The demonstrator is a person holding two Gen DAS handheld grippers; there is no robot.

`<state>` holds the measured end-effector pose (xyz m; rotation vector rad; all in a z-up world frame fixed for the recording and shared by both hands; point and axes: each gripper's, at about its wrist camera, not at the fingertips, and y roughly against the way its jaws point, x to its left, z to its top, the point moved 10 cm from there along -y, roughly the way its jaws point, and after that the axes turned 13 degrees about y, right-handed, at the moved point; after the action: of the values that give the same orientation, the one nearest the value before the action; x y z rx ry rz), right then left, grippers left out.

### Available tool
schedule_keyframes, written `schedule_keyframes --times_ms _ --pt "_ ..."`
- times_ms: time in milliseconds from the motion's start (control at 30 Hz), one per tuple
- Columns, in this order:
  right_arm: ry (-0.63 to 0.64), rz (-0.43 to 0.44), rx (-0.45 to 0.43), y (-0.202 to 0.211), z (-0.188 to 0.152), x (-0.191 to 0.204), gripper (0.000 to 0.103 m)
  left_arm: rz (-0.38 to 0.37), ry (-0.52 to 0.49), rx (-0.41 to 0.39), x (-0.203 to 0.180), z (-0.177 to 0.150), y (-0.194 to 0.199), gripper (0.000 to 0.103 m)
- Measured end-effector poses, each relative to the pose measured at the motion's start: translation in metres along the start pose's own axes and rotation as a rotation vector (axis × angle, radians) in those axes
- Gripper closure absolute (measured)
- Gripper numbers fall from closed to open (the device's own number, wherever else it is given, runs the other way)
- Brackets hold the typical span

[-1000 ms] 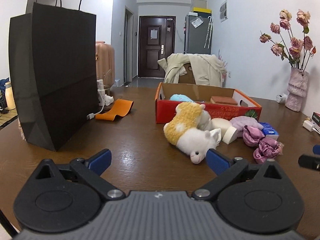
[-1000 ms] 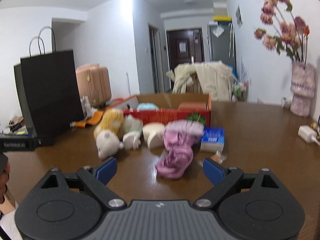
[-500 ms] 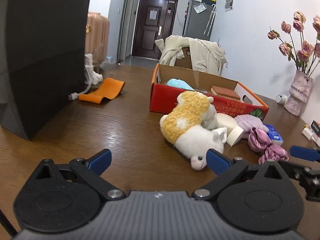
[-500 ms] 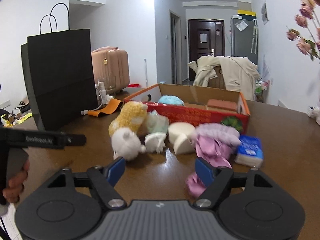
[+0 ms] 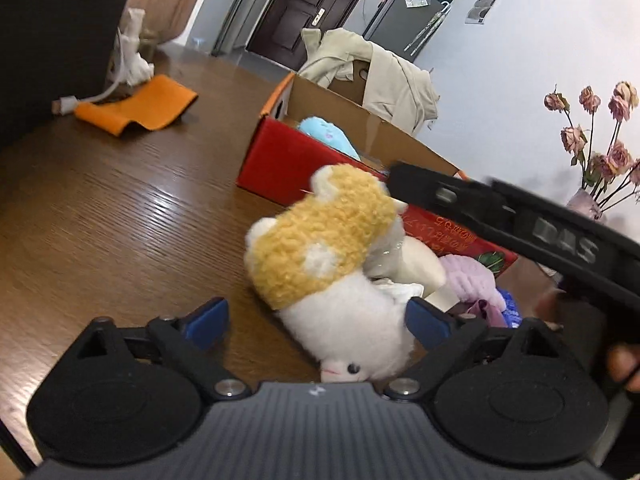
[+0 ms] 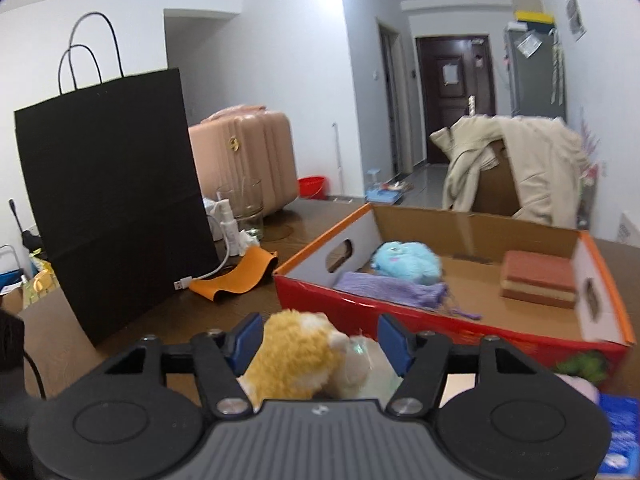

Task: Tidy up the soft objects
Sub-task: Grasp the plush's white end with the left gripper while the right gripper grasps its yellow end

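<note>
A yellow-and-white plush alpaca (image 5: 320, 248) lies on the brown table (image 5: 120, 208) in front of a red cardboard box (image 5: 276, 160). My left gripper (image 5: 316, 320) straddles its white head, jaws closing, with a gap still beside the left pad. My right gripper (image 6: 322, 338) comes from the other side, and its black arm (image 5: 520, 224) crosses the left wrist view. Its jaws are closing around the plush's yellow back (image 6: 296, 356), pads close to the fur. The box (image 6: 440, 320) holds a blue plush (image 6: 408, 262), a purple knit (image 6: 388, 292) and a brown block (image 6: 538, 280).
A tall black paper bag (image 6: 116, 200) stands at the left, with an orange strap (image 6: 236, 276), a white cable and a glass (image 6: 244, 208) beside it. A cream foam piece (image 5: 420, 264), a lilac soft item (image 5: 468, 276) and a blue tissue pack (image 6: 618, 428) lie right of the plush. Flowers (image 5: 592, 160) stand at far right.
Both grippers have closed in on the plush alpaca. The right one swung left from the pink items and narrowed its jaws; the left one advanced, rolled and narrowed slightly.
</note>
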<state>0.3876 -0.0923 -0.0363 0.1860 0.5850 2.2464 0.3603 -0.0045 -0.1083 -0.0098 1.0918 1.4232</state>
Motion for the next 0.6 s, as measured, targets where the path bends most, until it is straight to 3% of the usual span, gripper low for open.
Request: schedule_keyframes --times_ms 67,167,500,600 --pt "-0.008 0.023 0.017 -0.015 0.002 0.002 0.047 -0.018 0.01 0.018 -0.002 0.0 -0.004 0.03" --pt "-0.023 0.071 0.046 -0.035 0.0 0.008 0.05 -0.054 0.023 0.05 -0.001 -0.001 -0.01 0.046" --pt "-0.042 0.082 0.114 -0.063 -0.014 0.005 0.05 -0.091 0.01 0.088 0.018 0.009 0.007 0.06" --pt "-0.059 0.097 0.131 -0.064 -0.017 0.004 0.05 -0.052 0.006 0.062 0.035 0.023 0.021 0.058"
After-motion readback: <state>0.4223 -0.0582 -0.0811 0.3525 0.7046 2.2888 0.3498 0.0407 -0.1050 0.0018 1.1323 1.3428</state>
